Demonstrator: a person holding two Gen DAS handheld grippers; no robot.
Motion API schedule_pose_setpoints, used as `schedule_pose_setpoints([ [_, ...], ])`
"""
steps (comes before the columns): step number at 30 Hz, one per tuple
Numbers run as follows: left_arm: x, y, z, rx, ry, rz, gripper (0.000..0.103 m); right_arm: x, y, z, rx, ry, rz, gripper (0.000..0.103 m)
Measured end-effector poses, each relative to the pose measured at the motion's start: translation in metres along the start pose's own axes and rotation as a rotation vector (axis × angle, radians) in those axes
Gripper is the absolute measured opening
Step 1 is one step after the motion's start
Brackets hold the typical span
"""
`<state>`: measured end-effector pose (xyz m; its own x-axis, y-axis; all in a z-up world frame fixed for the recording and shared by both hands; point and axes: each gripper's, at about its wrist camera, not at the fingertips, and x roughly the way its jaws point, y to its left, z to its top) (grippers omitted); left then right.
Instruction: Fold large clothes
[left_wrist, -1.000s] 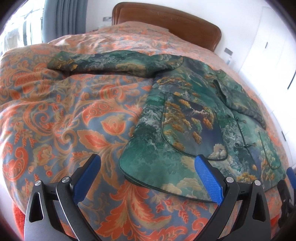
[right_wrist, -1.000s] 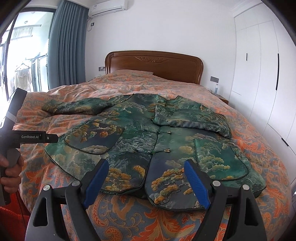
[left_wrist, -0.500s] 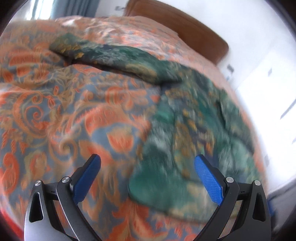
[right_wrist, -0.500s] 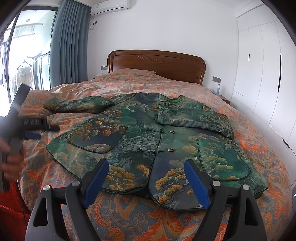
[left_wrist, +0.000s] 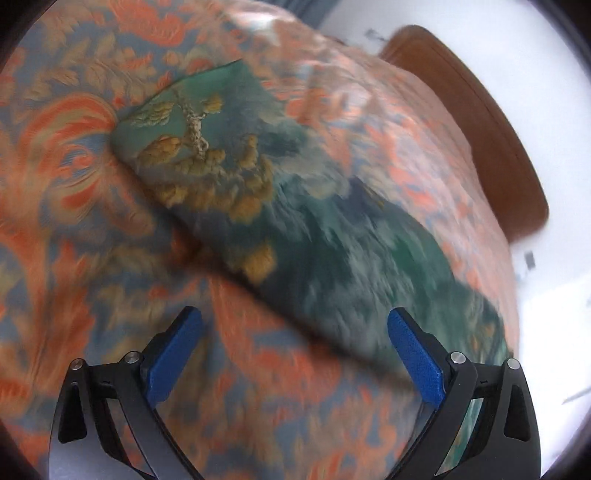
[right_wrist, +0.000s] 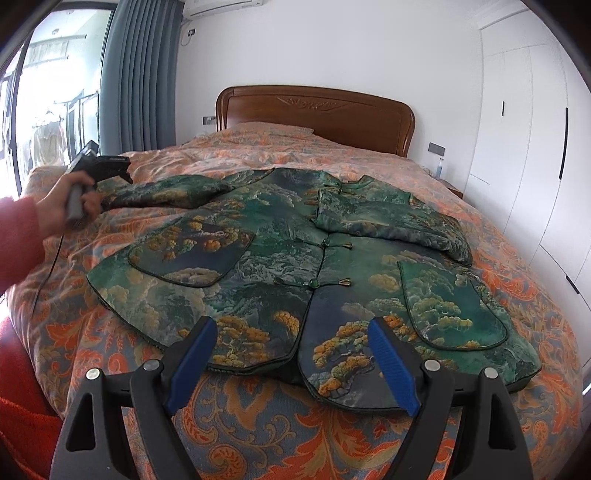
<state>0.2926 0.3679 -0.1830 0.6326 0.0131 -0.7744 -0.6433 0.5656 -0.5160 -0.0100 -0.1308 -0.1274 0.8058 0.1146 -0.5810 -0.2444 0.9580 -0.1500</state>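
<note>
Bright daylight floods in from the window (right_wrist: 48, 110) at the left, blown out white. The left wrist view is heavily smeared by motion blur; the right is sharp. Fisheye bending and dark corners frame both.

One green brocade jacket (right_wrist: 280, 258) with two patch pockets lies on one orange paisley bed (right_wrist: 258, 435); two blue-padded claws hover.

White walls (right_wrist: 332, 48) — wooden headboard (right_wrist: 314, 107), grey curtain (right_wrist: 140, 74).
</note>
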Motion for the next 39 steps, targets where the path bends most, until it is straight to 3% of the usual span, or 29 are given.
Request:
schedule_pose_setpoints([
  [3, 0.015, 0.002, 0.013, -0.035, -0.004, -0.011, 0.090, 0.007, 0.008, 0.000, -0.022, 0.027, 0.005, 0.086],
  [5, 0.023, 0.000, 0.019, -0.037, 0.004, -0.017, 0.051, 0.011, 0.013, 0.000, -0.034, 0.041, 0.013, 0.086],
  [7, 0.026, -0.005, 0.020, -0.001, 0.005, 0.048, 0.016, 0.015, 0.020, -0.001, -0.054, 0.052, 0.022, 0.086],
  [10, 0.005, -0.023, 0.016, 0.091, -0.063, 0.065, 0.010, 0.017, 0.028, -0.002, -0.070, 0.055, 0.038, 0.086],
  [15, -0.067, -0.112, -0.024, 0.487, -0.287, 0.093, 0.010, 0.018, 0.031, -0.009, -0.060, 0.071, 0.079, 0.086],
  [18, -0.104, -0.178, -0.081, 0.785, -0.405, 0.079, 0.010, 0.015, 0.029, -0.012, -0.049, 0.060, 0.090, 0.086],
  [22, -0.126, -0.237, -0.170, 1.091, -0.457, 0.034, 0.010, 0.008, 0.021, -0.013, -0.012, 0.035, 0.089, 0.086],
  [26, -0.108, -0.270, -0.276, 1.397, -0.435, 0.041, 0.010, -0.002, 0.005, -0.014, 0.038, 0.002, 0.070, 0.086],
  [28, -0.086, -0.274, -0.307, 1.496, -0.383, 0.059, 0.013, -0.008, -0.005, -0.015, 0.065, -0.016, 0.056, 0.086],
  [30, -0.060, -0.272, -0.341, 1.576, -0.287, 0.096, 0.023, -0.011, -0.013, -0.016, 0.087, -0.023, 0.048, 0.086],
  [32, -0.043, -0.262, -0.366, 1.622, -0.220, 0.124, 0.045, -0.012, -0.021, -0.017, 0.110, -0.027, 0.042, 0.086],
  [36, -0.048, -0.231, -0.386, 1.628, -0.189, 0.113, 0.065, -0.017, -0.039, -0.017, 0.158, -0.042, 0.026, 0.086],
  [39, -0.073, -0.204, -0.377, 1.553, -0.167, 0.073, 0.074, -0.018, -0.057, -0.014, 0.205, -0.046, 0.021, 0.086],
])
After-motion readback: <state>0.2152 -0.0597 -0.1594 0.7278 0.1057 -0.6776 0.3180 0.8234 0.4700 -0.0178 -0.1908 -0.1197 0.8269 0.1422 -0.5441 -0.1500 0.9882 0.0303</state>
